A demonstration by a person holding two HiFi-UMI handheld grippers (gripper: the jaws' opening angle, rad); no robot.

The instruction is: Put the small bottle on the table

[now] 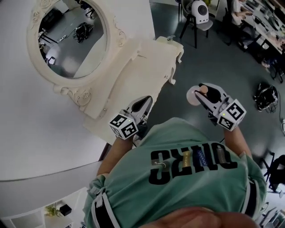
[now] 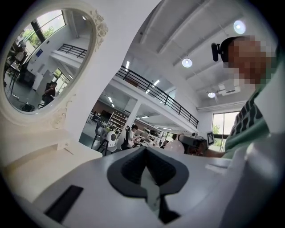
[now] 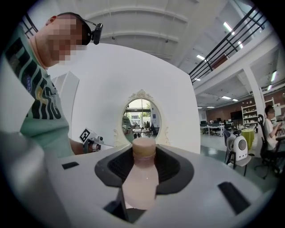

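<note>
The small bottle is pale pink with a tan cap and lies lengthwise between the jaws of my right gripper, which is shut on it. In the head view that gripper holds the bottle over the dark floor, to the right of the cream dressing table. My left gripper hangs by the table's near corner. Its dark pads meet at the tip with nothing between them. The table top lies to the left in the left gripper view.
An oval mirror in a carved cream frame stands on the table against a white curved wall. A white robot on a chair stands beyond the table. A black bag lies on the floor at right. Desks fill the far right.
</note>
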